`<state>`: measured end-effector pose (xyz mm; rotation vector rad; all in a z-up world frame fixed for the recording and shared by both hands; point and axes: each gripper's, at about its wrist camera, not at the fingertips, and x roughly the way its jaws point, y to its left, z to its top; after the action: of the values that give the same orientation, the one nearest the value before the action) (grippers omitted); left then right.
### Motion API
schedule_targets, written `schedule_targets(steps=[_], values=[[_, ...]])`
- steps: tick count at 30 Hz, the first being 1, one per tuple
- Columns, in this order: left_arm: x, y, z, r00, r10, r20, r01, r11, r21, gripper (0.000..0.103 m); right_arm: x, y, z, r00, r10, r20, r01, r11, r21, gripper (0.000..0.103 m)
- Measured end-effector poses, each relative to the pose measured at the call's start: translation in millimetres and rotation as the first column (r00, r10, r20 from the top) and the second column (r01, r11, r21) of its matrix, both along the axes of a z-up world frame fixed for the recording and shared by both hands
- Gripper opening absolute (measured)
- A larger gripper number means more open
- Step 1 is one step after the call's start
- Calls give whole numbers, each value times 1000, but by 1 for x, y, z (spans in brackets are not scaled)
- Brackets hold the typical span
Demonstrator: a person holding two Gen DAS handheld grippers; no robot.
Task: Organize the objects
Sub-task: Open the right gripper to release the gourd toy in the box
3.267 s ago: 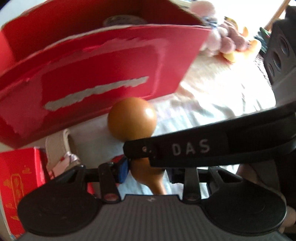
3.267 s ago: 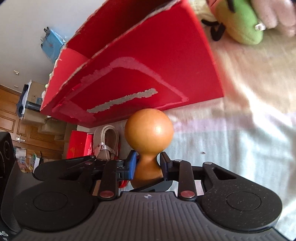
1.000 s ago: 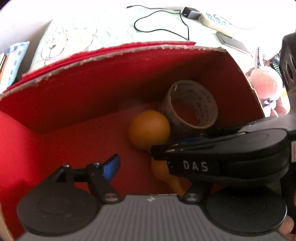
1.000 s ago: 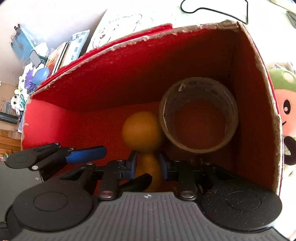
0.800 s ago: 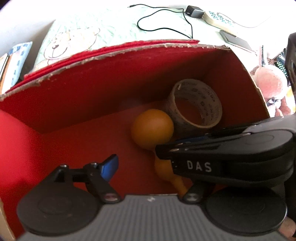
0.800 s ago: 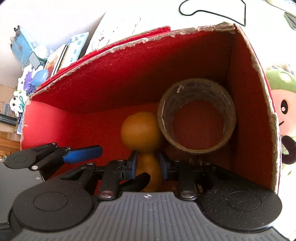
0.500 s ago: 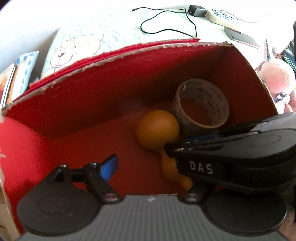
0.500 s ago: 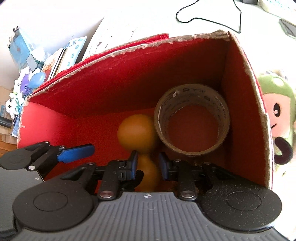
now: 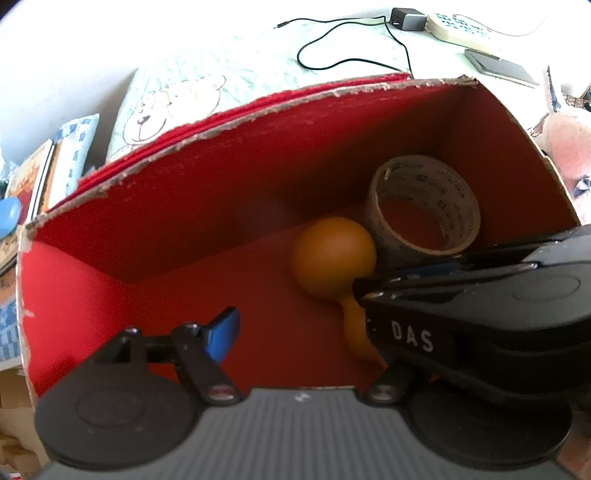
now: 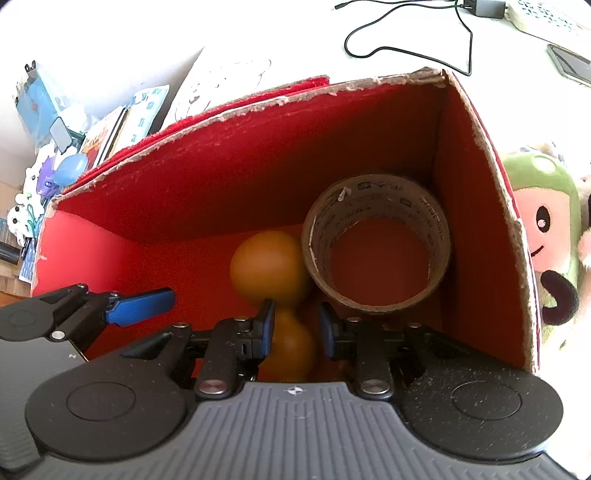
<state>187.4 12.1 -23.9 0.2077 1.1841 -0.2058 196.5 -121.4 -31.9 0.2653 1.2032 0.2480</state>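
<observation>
An orange-brown wooden gourd [image 10: 269, 269] stands inside the open red cardboard box [image 10: 295, 96], its round head beside a roll of brown tape [image 10: 376, 254]. My right gripper [image 10: 295, 325] is shut on the gourd's lower bulb, low in the box. In the left wrist view the gourd [image 9: 332, 254] touches the tape roll [image 9: 424, 206] inside the box [image 9: 258, 107]. My left gripper [image 9: 295, 332] hangs open over the box floor with nothing between its fingers. Its left finger [image 9: 221, 332] shows, and the right gripper's black body [image 9: 480, 314] hides the other.
Plush toys [image 10: 546, 236] lie against the box's right side. Behind the box run a black cable [image 9: 351, 62], a white remote-like device [image 9: 458, 29] and a phone [image 9: 498, 66]. A bear-print pillow [image 9: 177, 99] and books [image 10: 110, 129] sit to the left.
Both views have tilted a little, so more of the bed behind the box shows. The gourd stays in the right gripper beside the tape roll, and the left gripper stays open.
</observation>
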Motion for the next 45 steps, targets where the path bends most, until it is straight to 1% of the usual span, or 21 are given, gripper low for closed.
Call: schedule_targets(steps=[16, 22, 25, 28, 31, 36, 39, 40, 41, 43, 45], values=[[-1, -4, -3, 999, 24, 31, -25, 999, 29, 79, -1, -2, 1, 1000, -7, 22, 7, 1000, 15, 30], [-5, -5, 0, 998, 24, 62, -27, 998, 49, 79, -1, -4, 2, 1000, -8, 11, 8, 1000, 24, 30], [-7, -5, 1, 996, 22, 81, -26, 999, 47, 79, -6, -2, 7, 999, -29, 32, 29, 1000, 3, 29], [-12, -4, 5, 993, 29, 113, -35, 998, 46, 79, -13, -8, 14, 997, -57, 46, 56, 998, 18, 30], [-19, -7, 12, 986, 35, 163, -50, 995, 89, 78, -24, -12, 23, 994, -72, 81, 71, 997, 16, 31], [-30, -1, 27, 981, 70, 181, -81, 995, 56, 80, -46, -18, 38, 984, -97, 152, 95, 995, 25, 31], [-41, -2, 35, 976, 82, 202, -96, 994, 59, 81, -63, -15, 49, 971, -80, 226, 78, 997, 16, 31], [-45, -2, 38, 974, 85, 209, -101, 993, 66, 81, -67, -11, 53, 965, -79, 250, 77, 997, 15, 34], [-49, -2, 41, 972, 87, 217, -105, 992, 73, 83, -72, -11, 56, 958, -84, 273, 81, 996, 24, 39], [-56, -1, 47, 967, 96, 235, -117, 990, 76, 83, -83, -14, 61, 945, -107, 310, 95, 994, 53, 45], [-61, 2, 52, 965, 108, 240, -126, 990, 61, 83, -88, -10, 65, 933, -115, 341, 102, 993, 56, 46]])
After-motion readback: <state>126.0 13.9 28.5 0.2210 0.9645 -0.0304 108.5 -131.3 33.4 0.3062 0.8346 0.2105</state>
